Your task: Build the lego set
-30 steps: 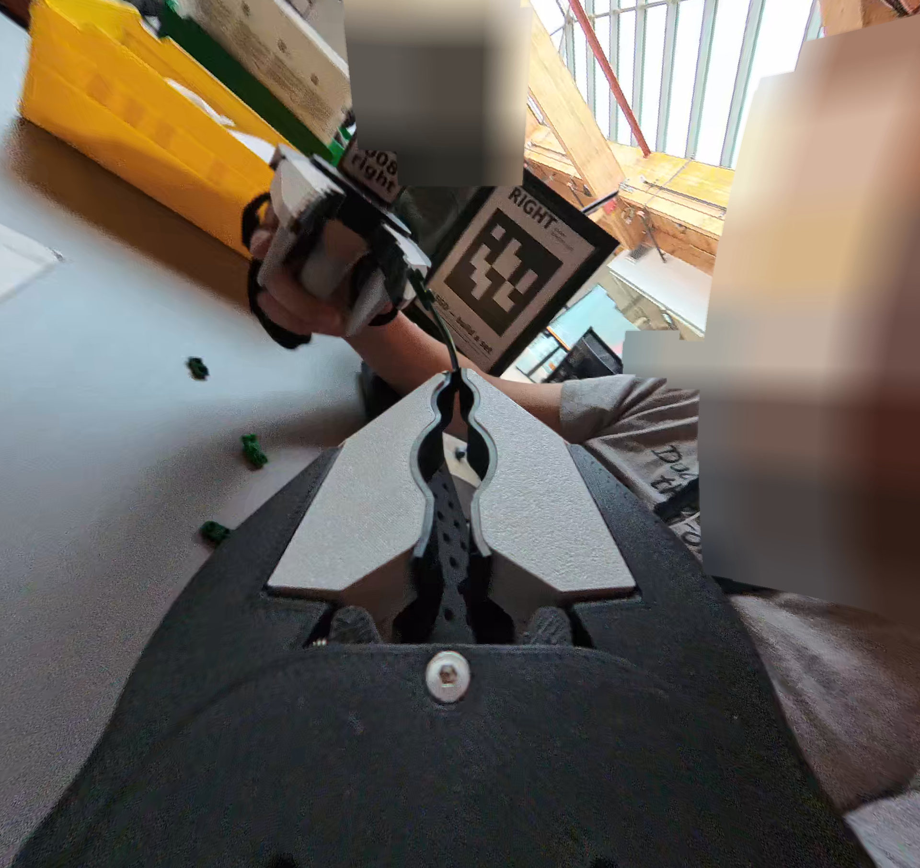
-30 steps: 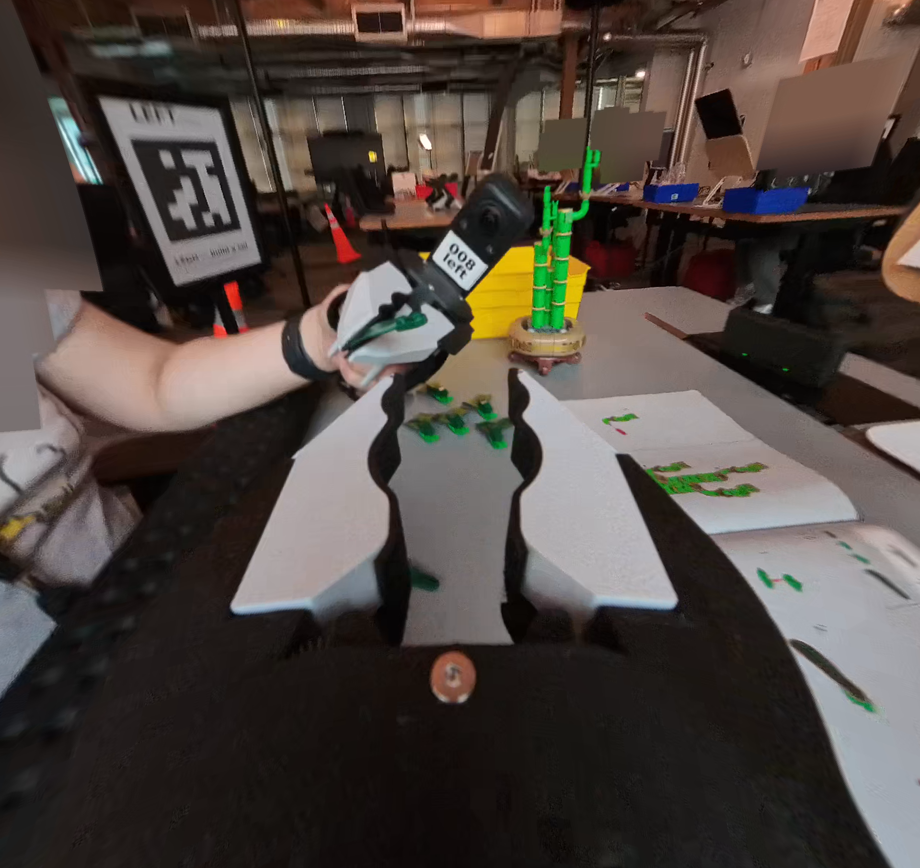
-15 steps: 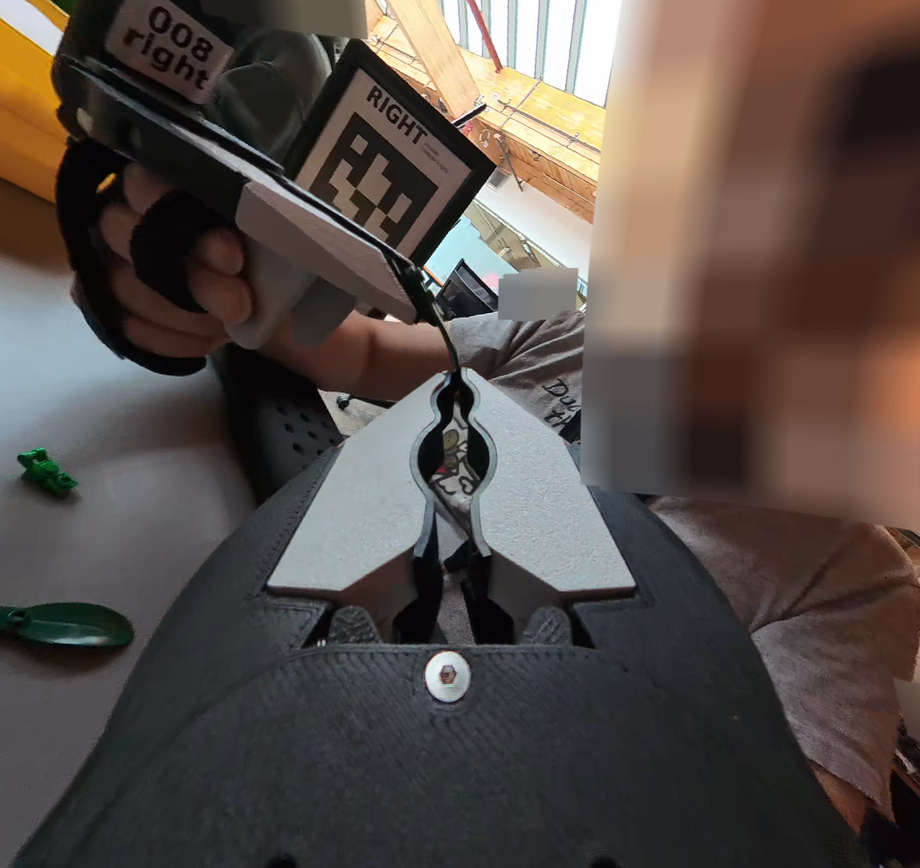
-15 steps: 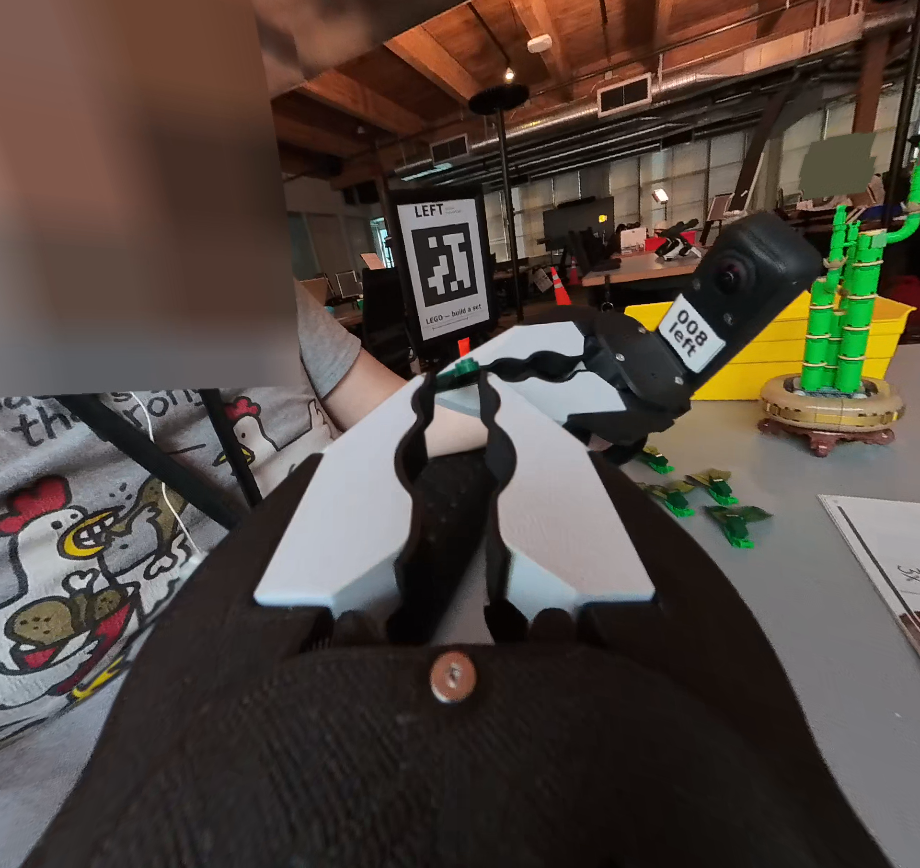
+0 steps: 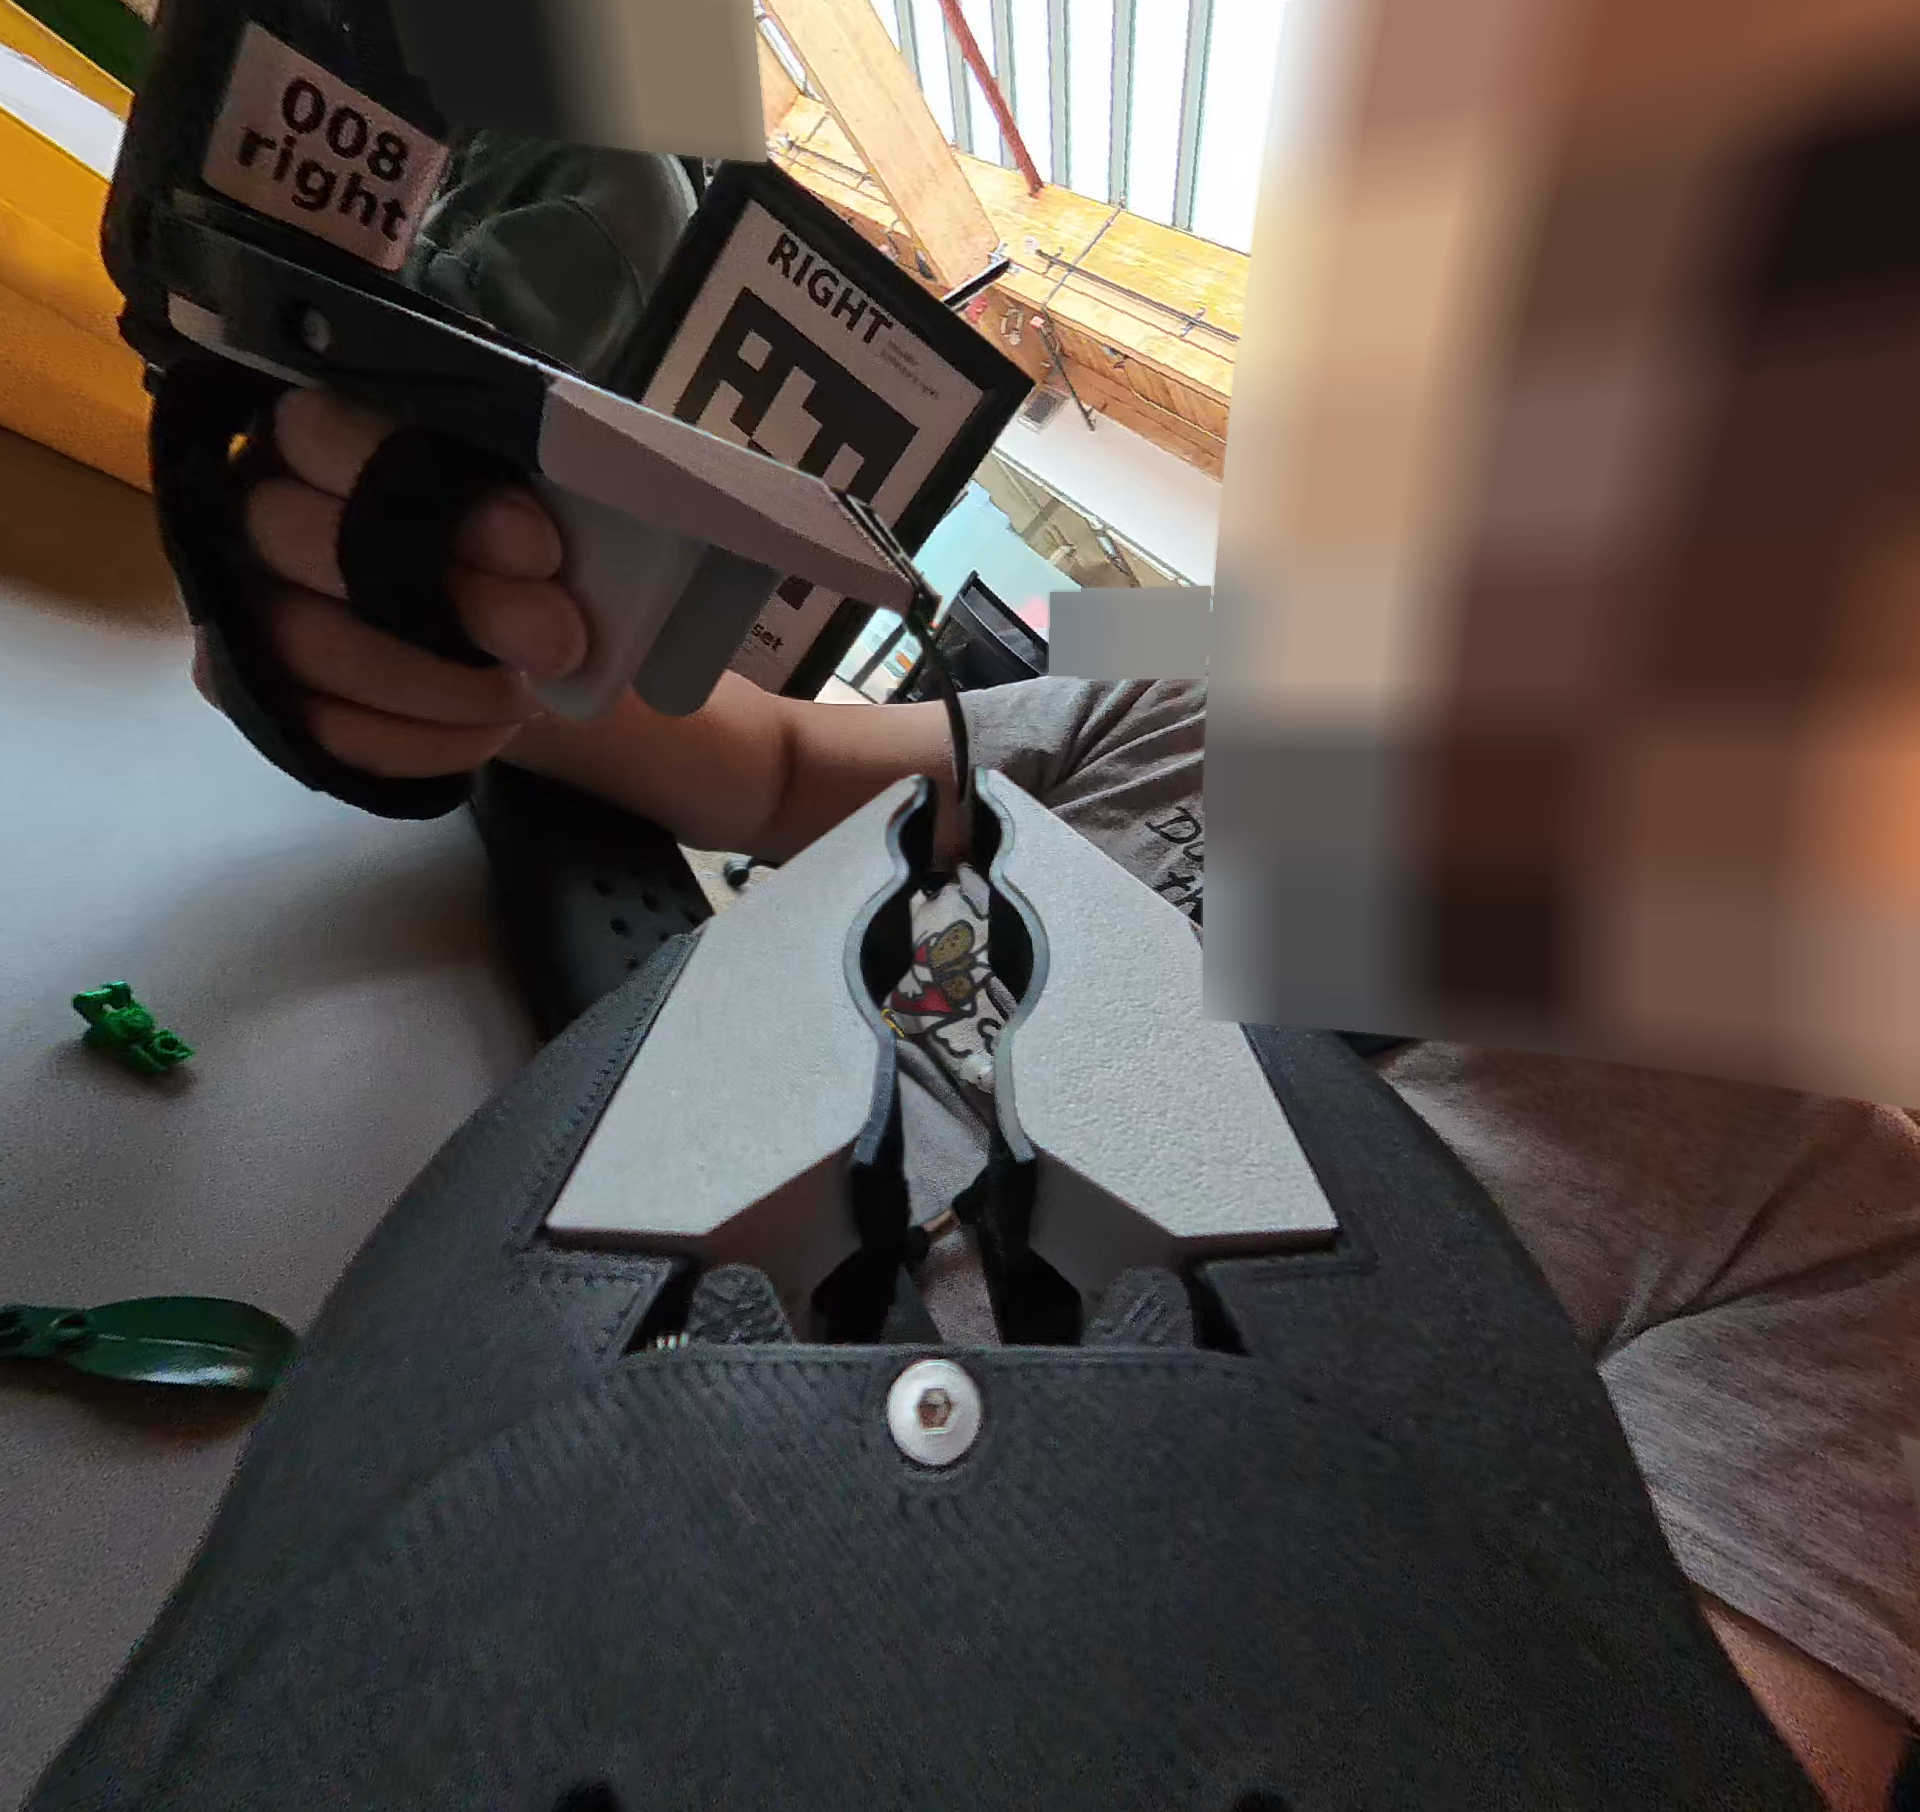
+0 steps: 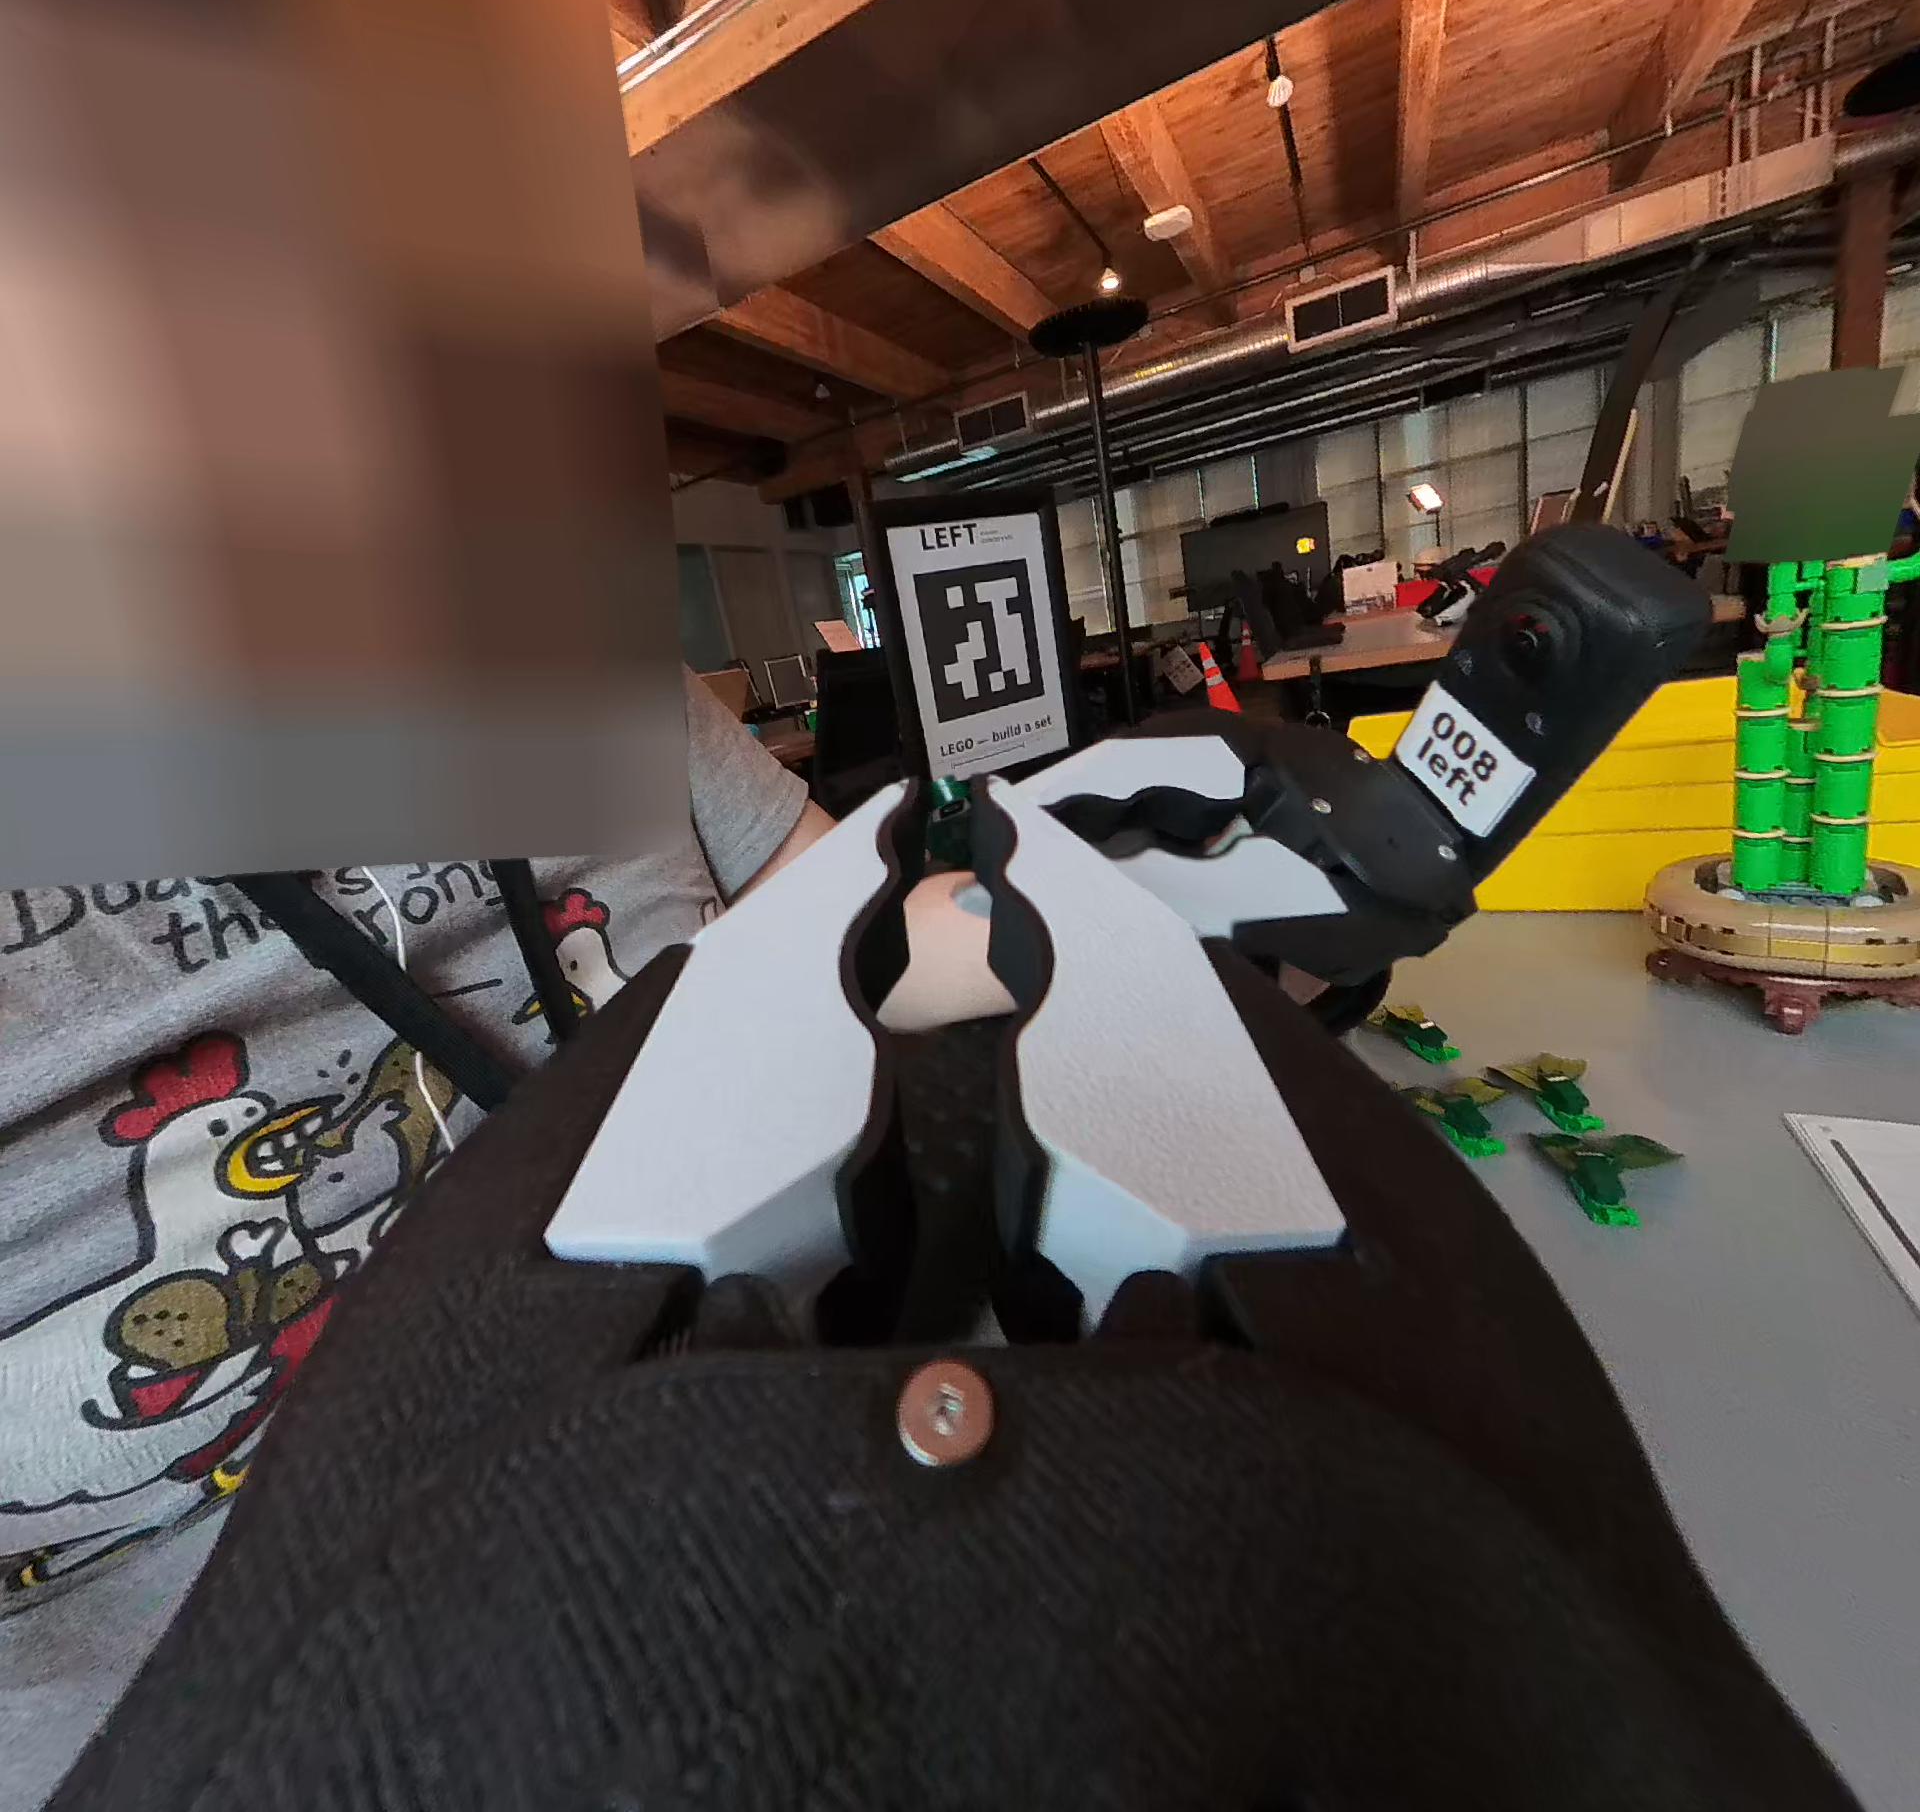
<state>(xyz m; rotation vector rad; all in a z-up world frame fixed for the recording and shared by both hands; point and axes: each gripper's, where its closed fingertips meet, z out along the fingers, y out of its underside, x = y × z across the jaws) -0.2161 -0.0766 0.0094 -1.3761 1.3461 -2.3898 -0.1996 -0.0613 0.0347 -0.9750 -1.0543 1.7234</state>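
Dark-green leaf stem [image 5: 951, 723] sits pinched at the left gripper [image 5: 948, 806] tips, the right gripper now clamping its far end. Right view: right gripper [image 6: 951, 812], closed since a second ago, nips the piece's green end [image 6: 943, 817]; joining seems underway.

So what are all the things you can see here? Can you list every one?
Dark green leaf piece: one, thin, pinched between both grippers' tips.
Bamboo model: one, bright green on a tan round base, far right of the table.
Small leaf assemblies: about five, green, on the table near the model.
Loose green bits: a small connector and a dark green leaf, on the table at left.
Yellow bin: one, behind the model.
Booklet: white, at the right edge.
Marker boards: two, black and white.
Left gripper: shut.
Right gripper: shut.
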